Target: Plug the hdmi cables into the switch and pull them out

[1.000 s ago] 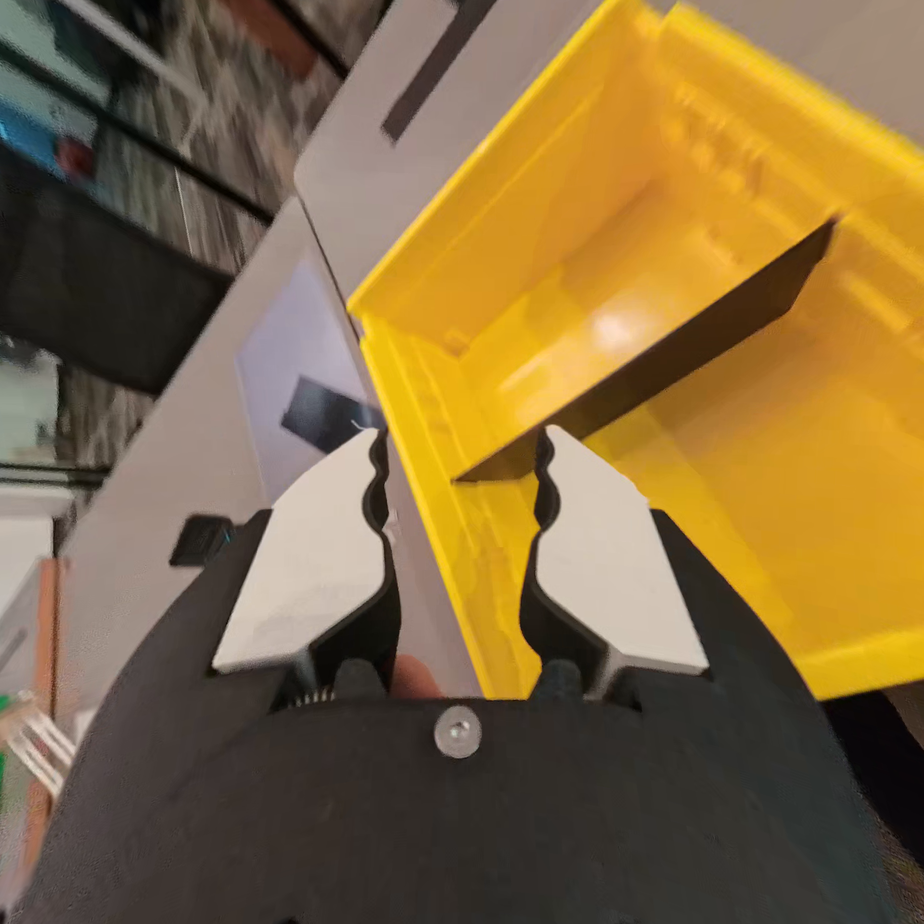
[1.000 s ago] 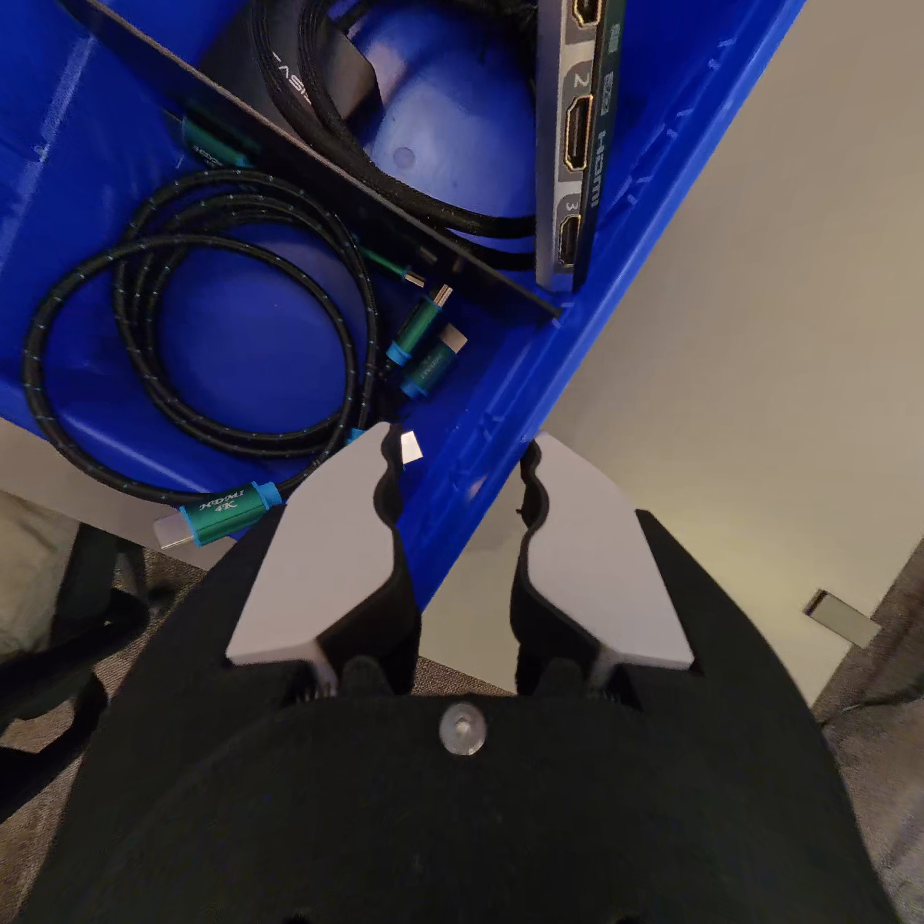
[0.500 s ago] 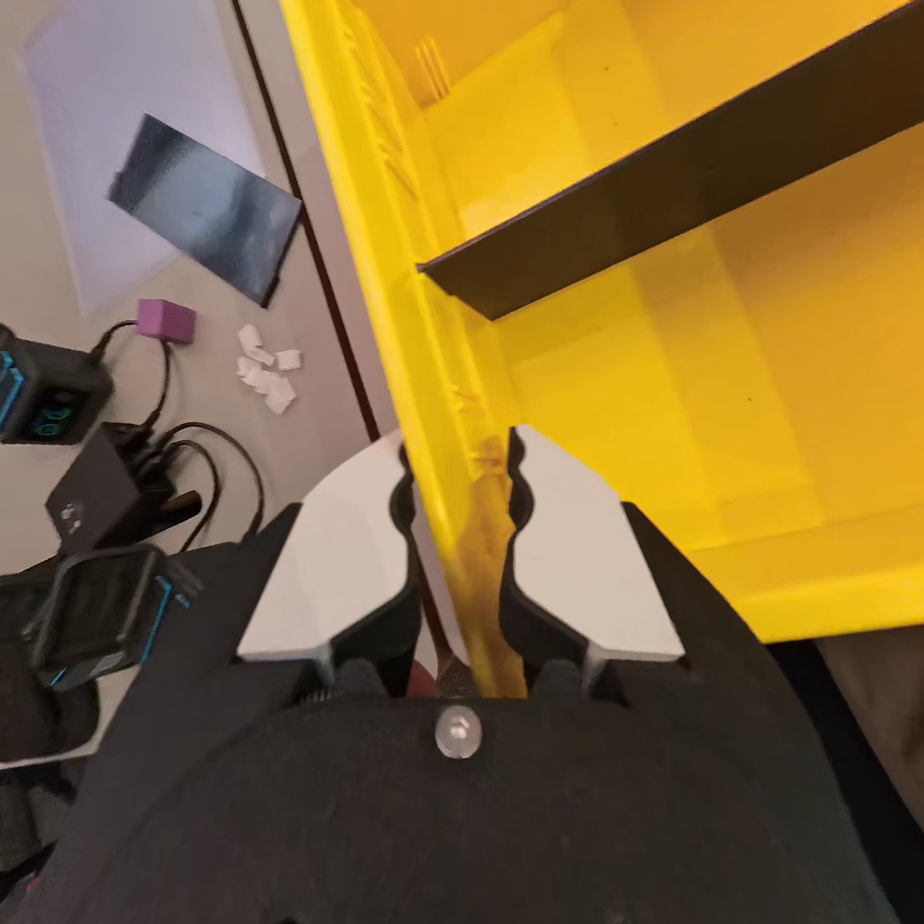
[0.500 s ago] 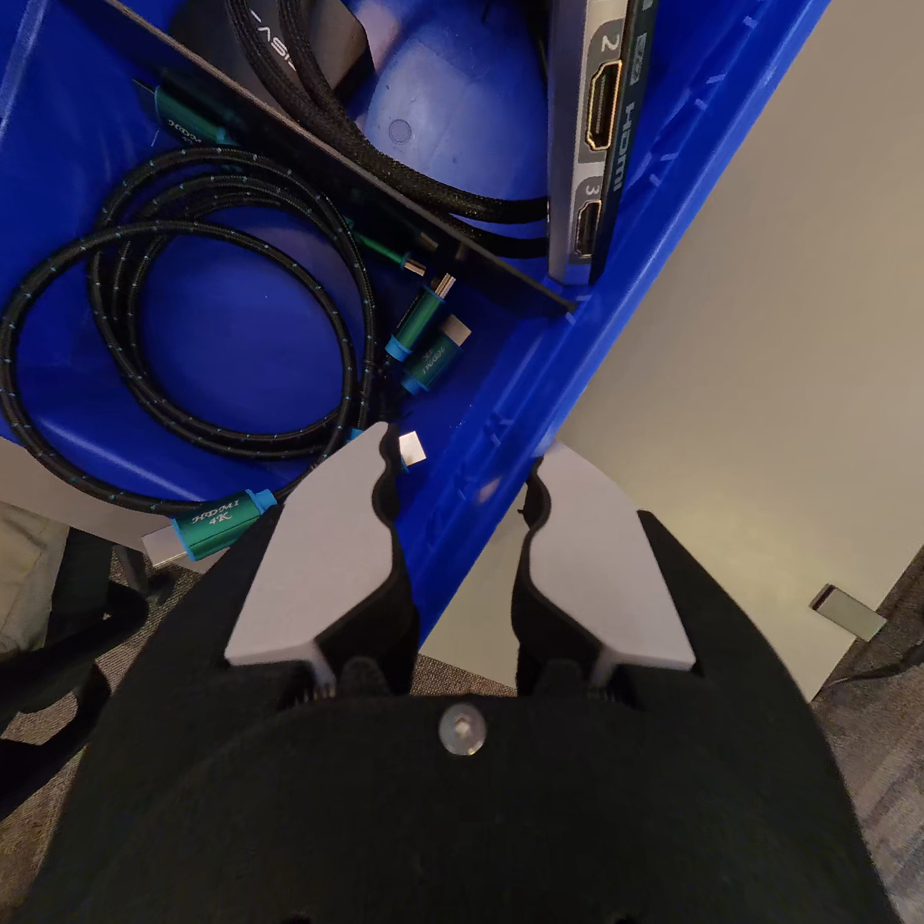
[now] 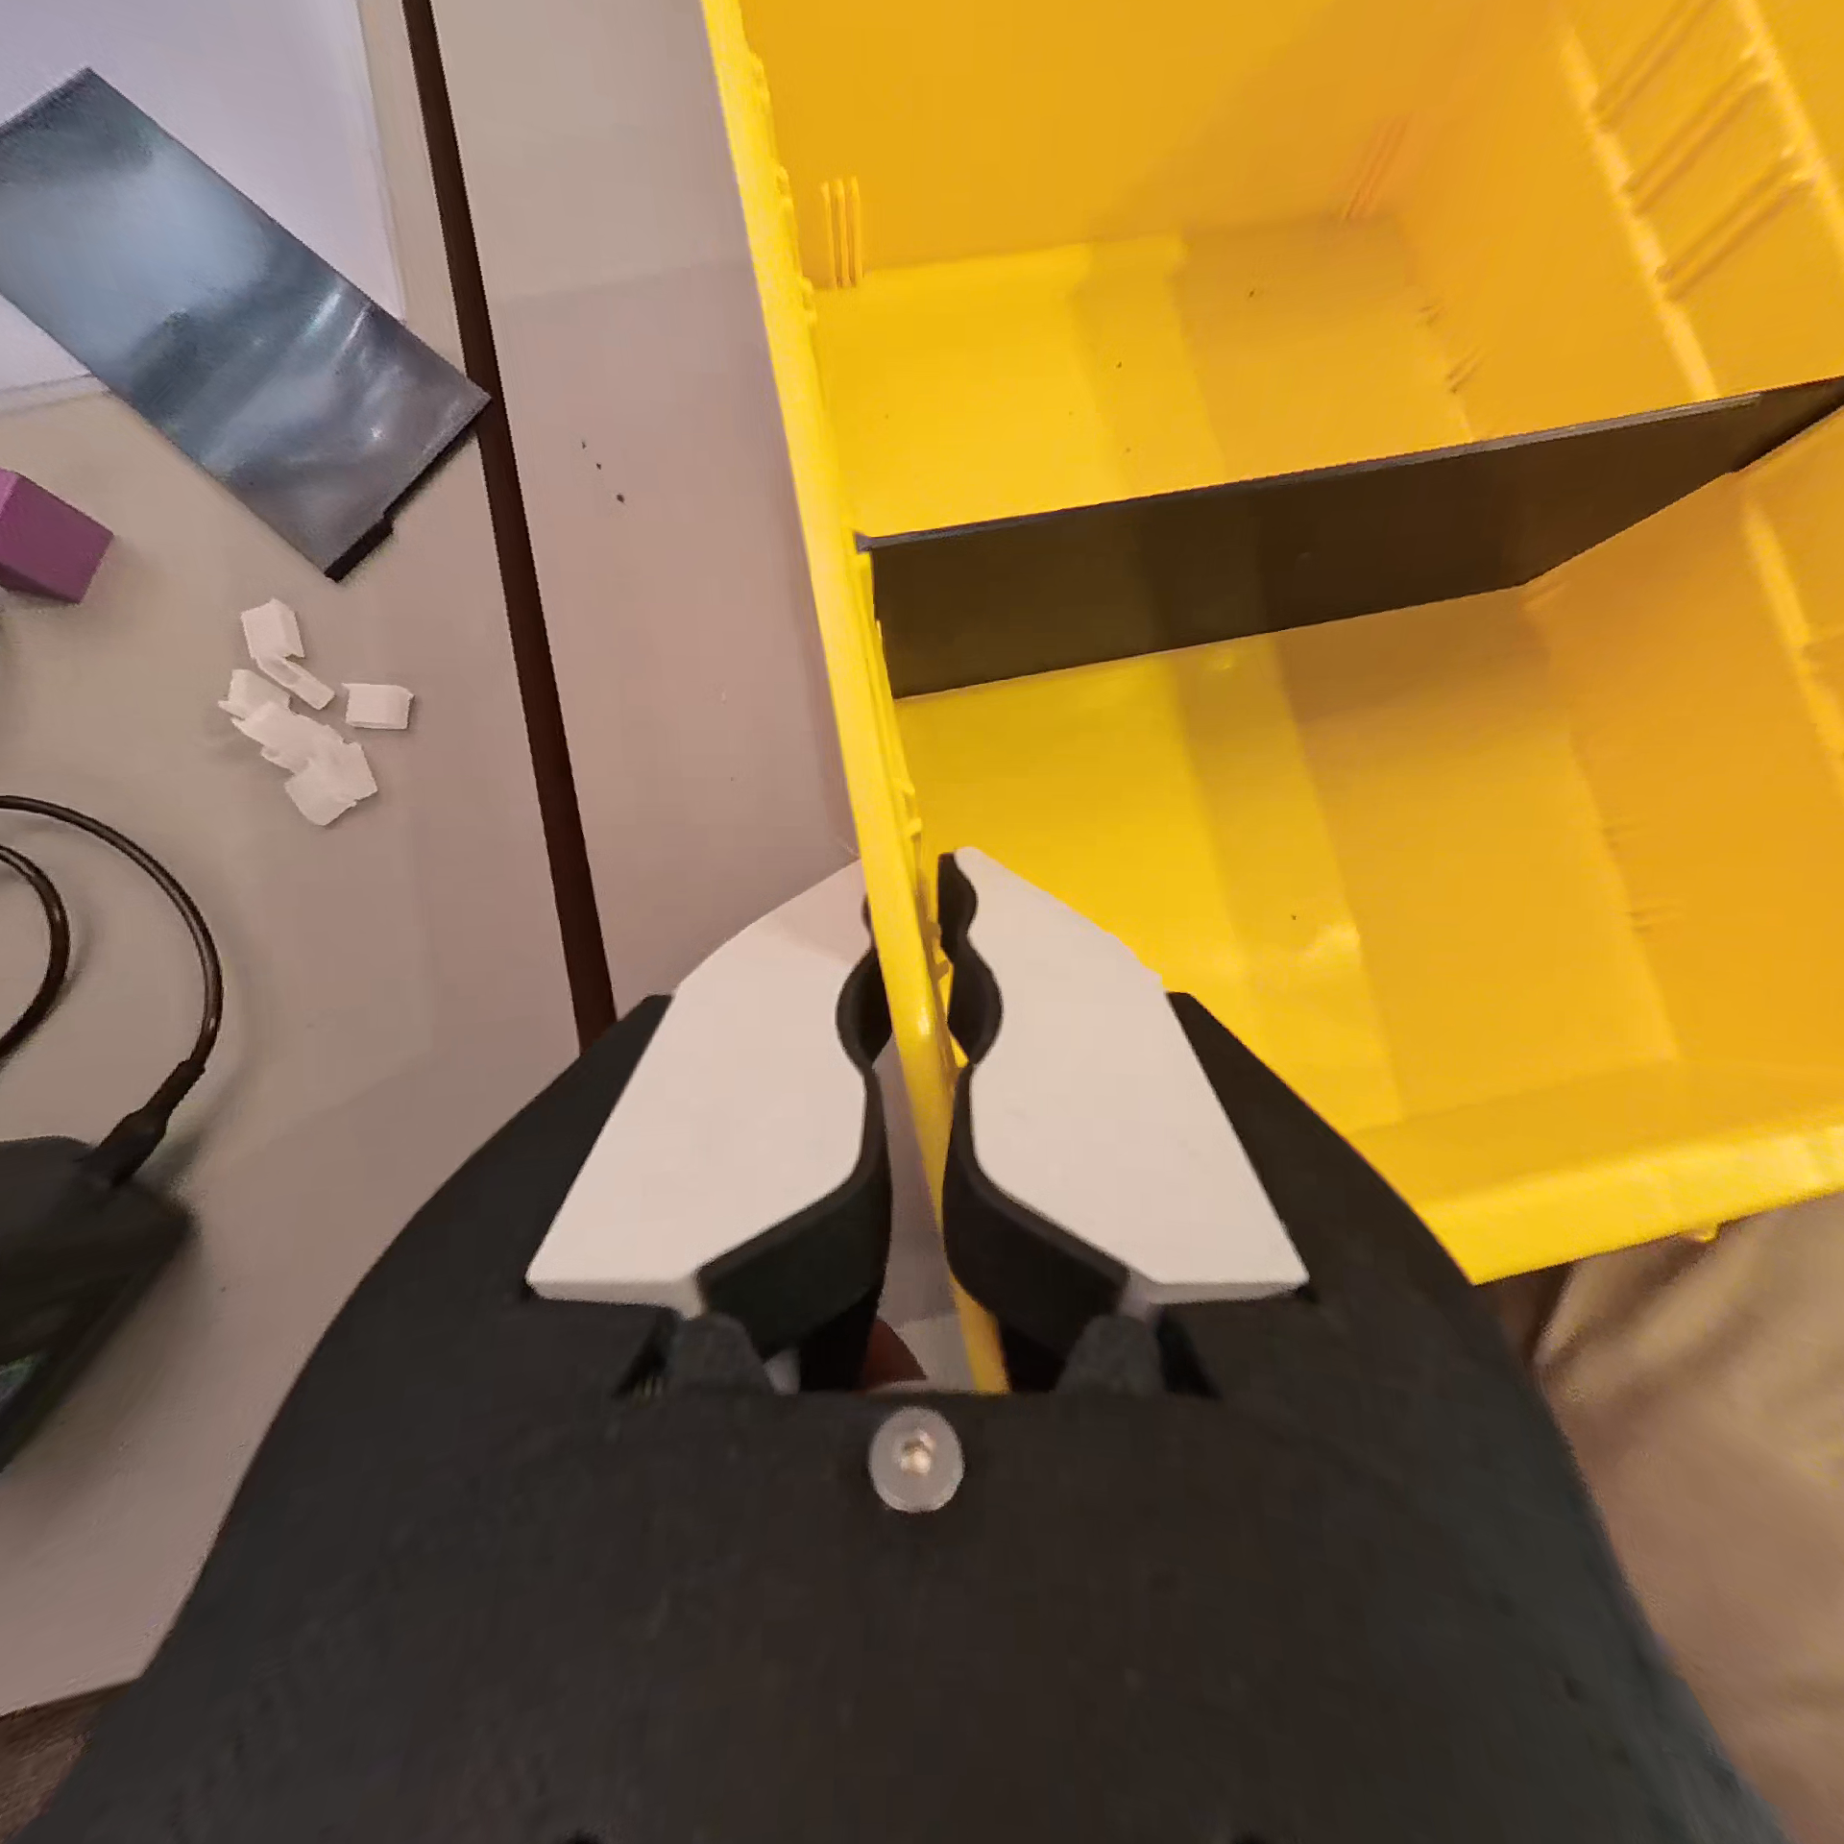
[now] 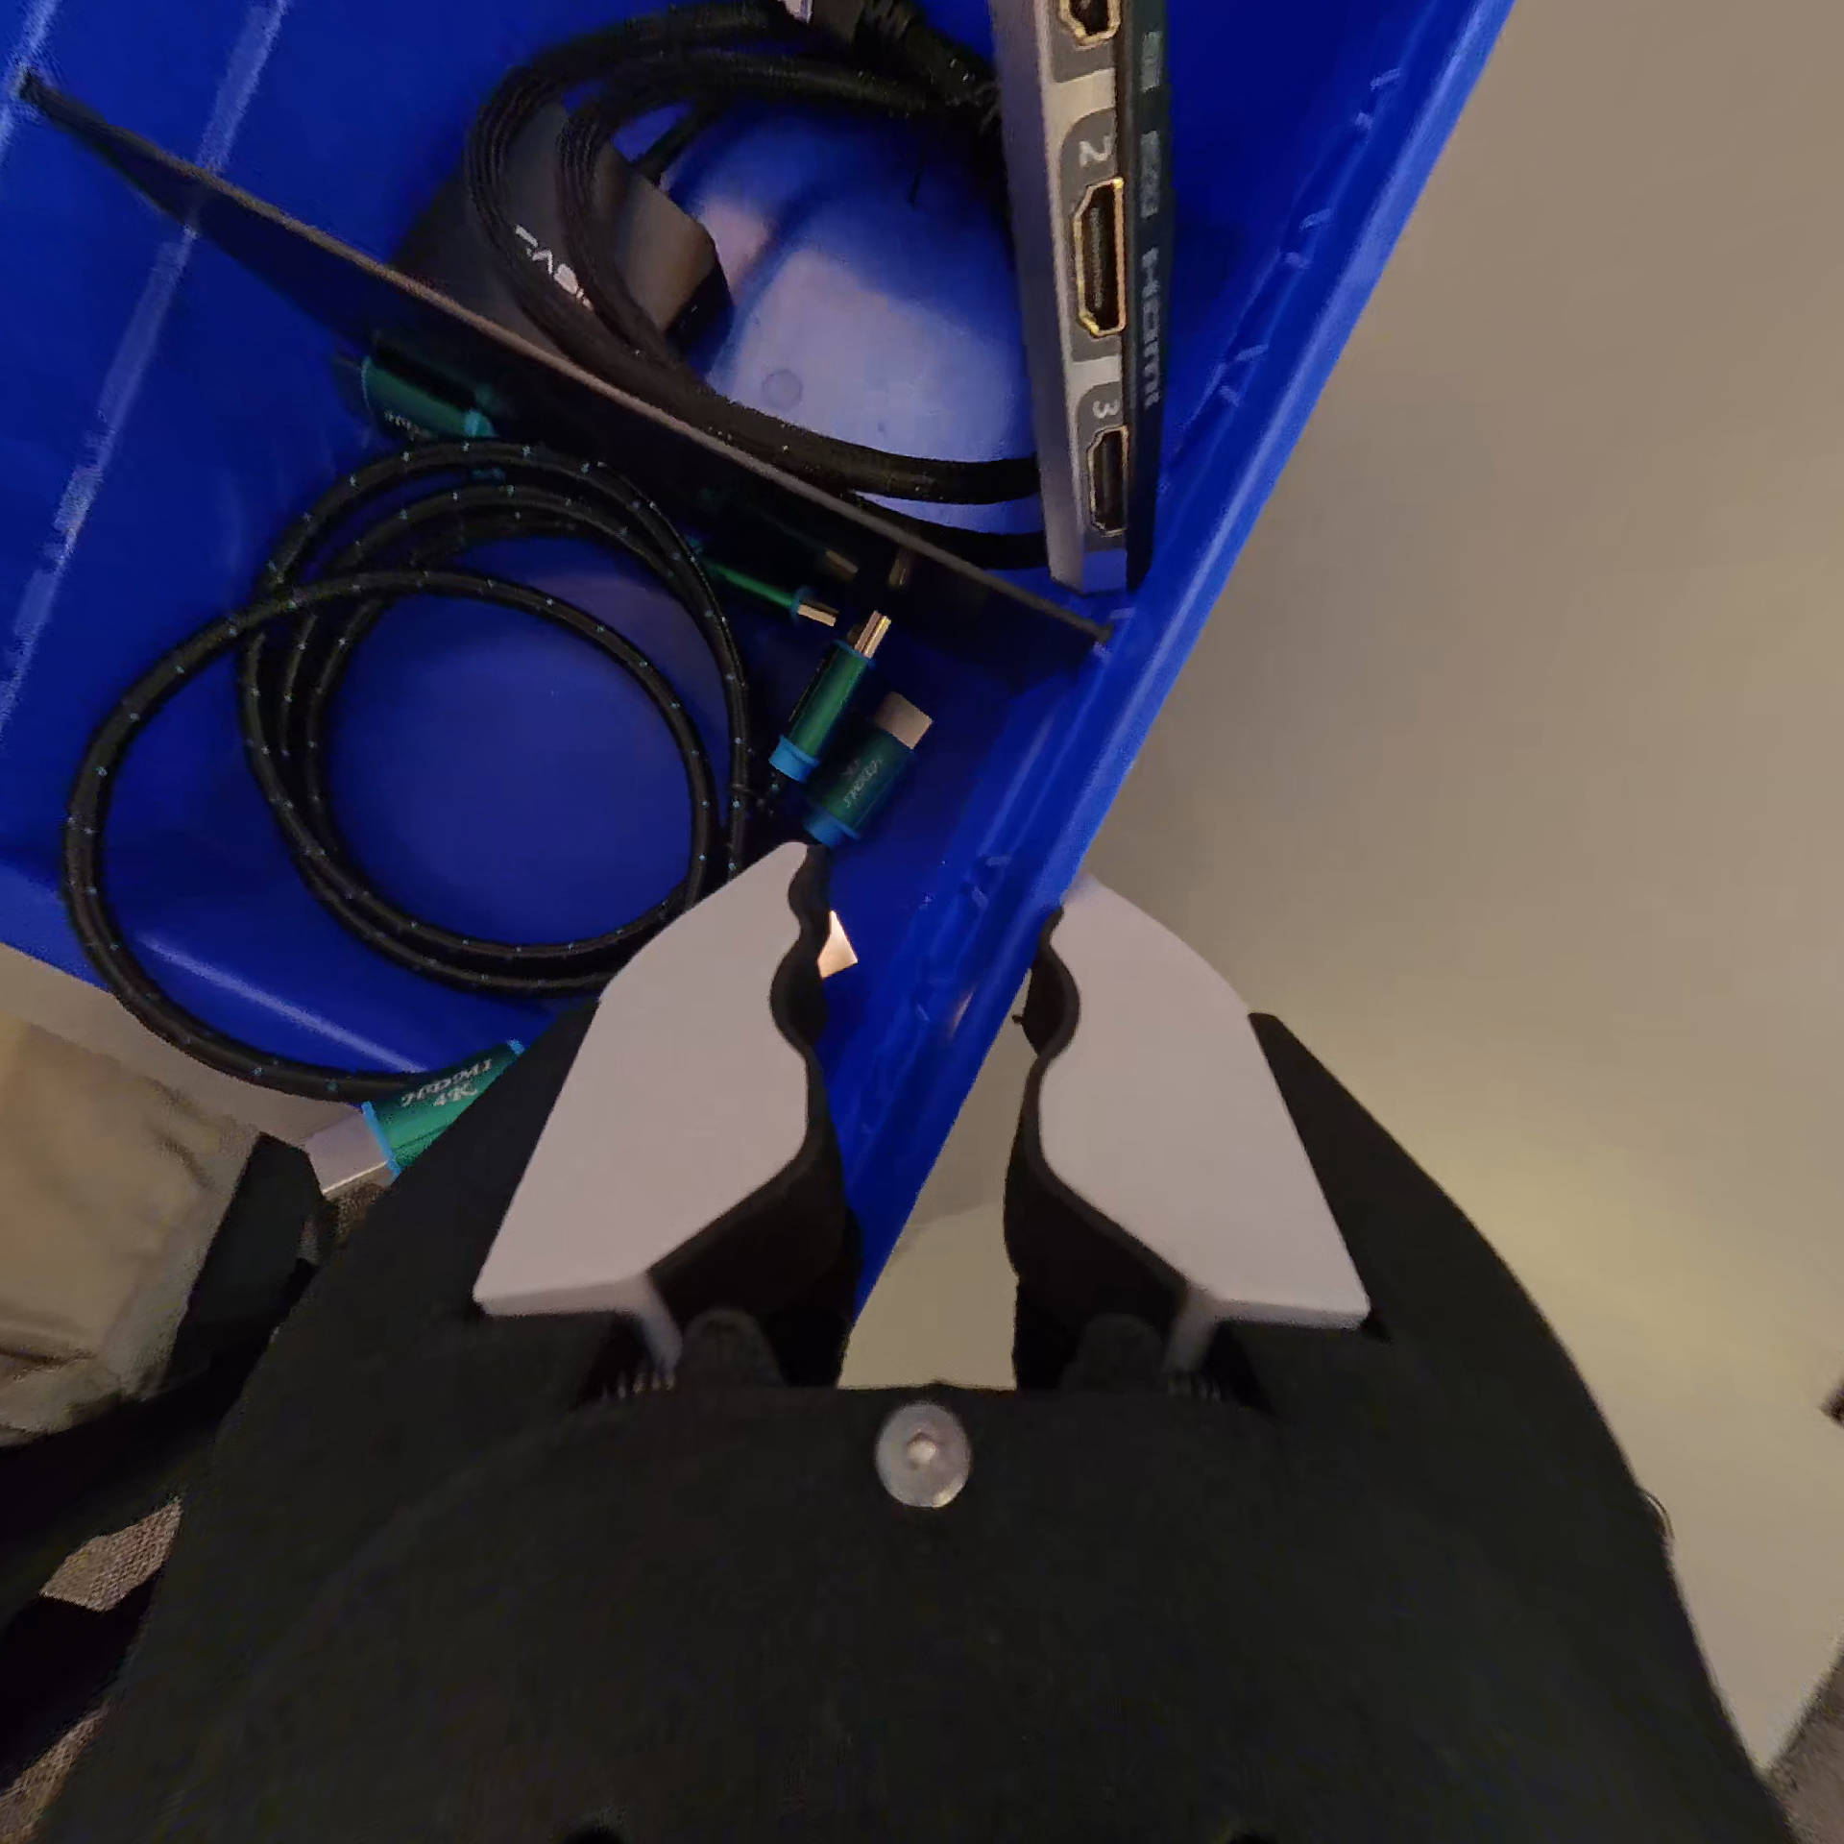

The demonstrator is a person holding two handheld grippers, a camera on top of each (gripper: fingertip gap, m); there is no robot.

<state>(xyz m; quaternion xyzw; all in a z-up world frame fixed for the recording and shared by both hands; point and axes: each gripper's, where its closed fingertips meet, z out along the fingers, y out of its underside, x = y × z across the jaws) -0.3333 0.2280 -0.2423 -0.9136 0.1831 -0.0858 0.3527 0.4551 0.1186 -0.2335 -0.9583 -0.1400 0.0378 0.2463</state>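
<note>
Cables [image 6: 419,758] lie coiled lower left in blue bin [image 6: 1177,698], switch [image 6: 1098,299] upper centre by its wall. Braided, floppy, light; best taken by stiff green plug [image 6: 858,773]. Right gripper [image 6: 923,923] straddles blue wall, jaws apart, not clamped. Left gripper [image 5: 913,898] now nearly closed on yellow bin [image 5: 868,599] wall; half a second ago jaws were wider.

The left wrist view looks down from very close along its own fingers [image 5: 1088,1088] at the side wall of the yellow bin [image 5: 848,599], with the table [image 5: 419,998] on the left. The right wrist view looks down just as close at the side wall of the blue bin [image 6: 1098,798], with the table [image 6: 1497,698] on the right. The two views show different bins, and I cannot tell if they share any part of the table.
</note>
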